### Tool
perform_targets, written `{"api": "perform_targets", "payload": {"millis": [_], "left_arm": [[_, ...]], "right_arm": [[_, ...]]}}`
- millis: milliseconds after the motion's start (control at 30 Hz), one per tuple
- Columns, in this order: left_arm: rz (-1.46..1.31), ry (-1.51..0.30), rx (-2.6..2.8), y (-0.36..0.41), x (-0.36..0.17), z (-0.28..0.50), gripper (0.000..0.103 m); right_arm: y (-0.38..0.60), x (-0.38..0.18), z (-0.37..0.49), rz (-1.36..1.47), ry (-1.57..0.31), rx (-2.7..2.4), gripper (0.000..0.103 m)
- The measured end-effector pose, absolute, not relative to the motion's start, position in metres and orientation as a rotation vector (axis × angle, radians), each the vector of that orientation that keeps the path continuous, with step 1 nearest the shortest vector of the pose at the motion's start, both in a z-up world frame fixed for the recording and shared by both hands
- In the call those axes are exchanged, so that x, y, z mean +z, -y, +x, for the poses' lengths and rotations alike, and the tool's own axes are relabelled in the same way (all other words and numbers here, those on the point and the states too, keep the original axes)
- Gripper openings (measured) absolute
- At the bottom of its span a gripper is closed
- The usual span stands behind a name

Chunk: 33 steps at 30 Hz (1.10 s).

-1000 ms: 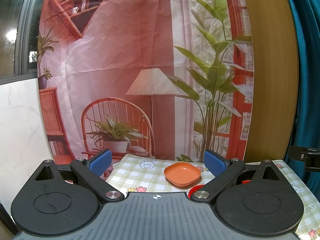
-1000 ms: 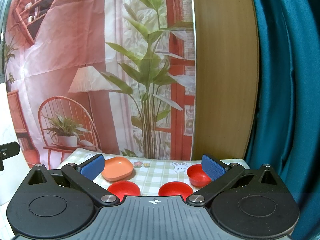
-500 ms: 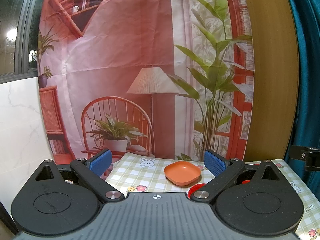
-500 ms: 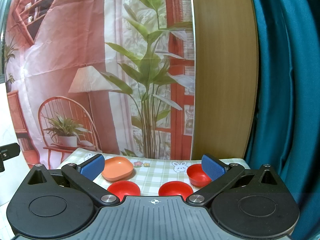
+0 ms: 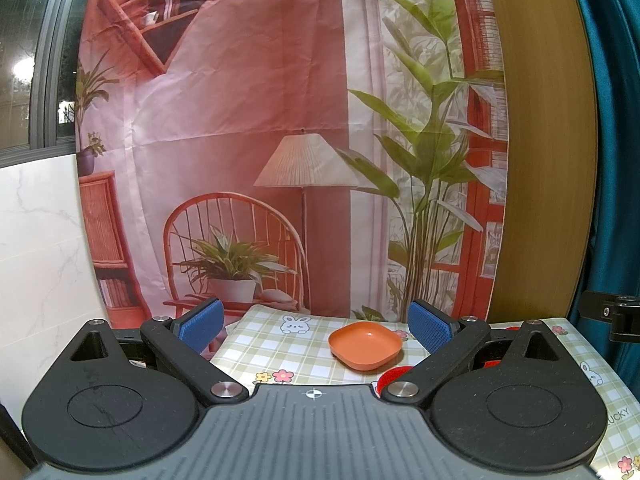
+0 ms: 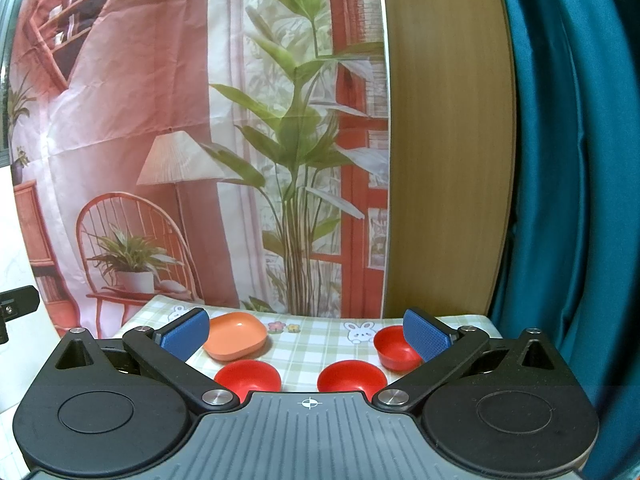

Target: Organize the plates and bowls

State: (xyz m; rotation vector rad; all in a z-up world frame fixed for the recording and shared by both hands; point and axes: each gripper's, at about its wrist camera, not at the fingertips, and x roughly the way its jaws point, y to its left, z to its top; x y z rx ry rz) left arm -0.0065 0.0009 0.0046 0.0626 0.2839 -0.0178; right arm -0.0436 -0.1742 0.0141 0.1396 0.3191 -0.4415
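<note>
An orange square plate (image 5: 365,345) lies on the checked tablecloth (image 5: 280,352); it also shows in the right wrist view (image 6: 236,336). Three red bowls sit nearby: one at the left front (image 6: 247,376), one in the middle front (image 6: 351,376), one farther right (image 6: 396,348). A red bowl's rim (image 5: 394,374) peeks out beside the left gripper's right finger. My left gripper (image 5: 316,322) is open and empty, held above the table short of the plate. My right gripper (image 6: 306,328) is open and empty, above the bowls.
A printed backdrop (image 5: 280,140) hangs right behind the table. A wooden panel (image 6: 448,160) and a teal curtain (image 6: 568,200) stand at the right. A white marble wall (image 5: 40,260) is at the left. The table's back edge meets the backdrop.
Both grippers have barely moved; the left view has shifted very slightly. Nothing was grasped or released.
</note>
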Motion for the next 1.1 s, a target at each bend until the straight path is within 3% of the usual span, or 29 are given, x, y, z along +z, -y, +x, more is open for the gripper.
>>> {"api": "perform_targets", "payload": {"millis": [600,1100], "left_arm": [[0.063,-0.310,-0.006,-0.002,-0.004,0.000,0.100],[0.099,-0.371,0.130,-0.045,-0.020,0.068,0.099]], "right_arm": [[0.179,0.004,-0.037,0.158,-0.340,-0.440,0.103],[0.196,-0.019,0.034,0.179,-0.362,-0.339,0.103]]}}
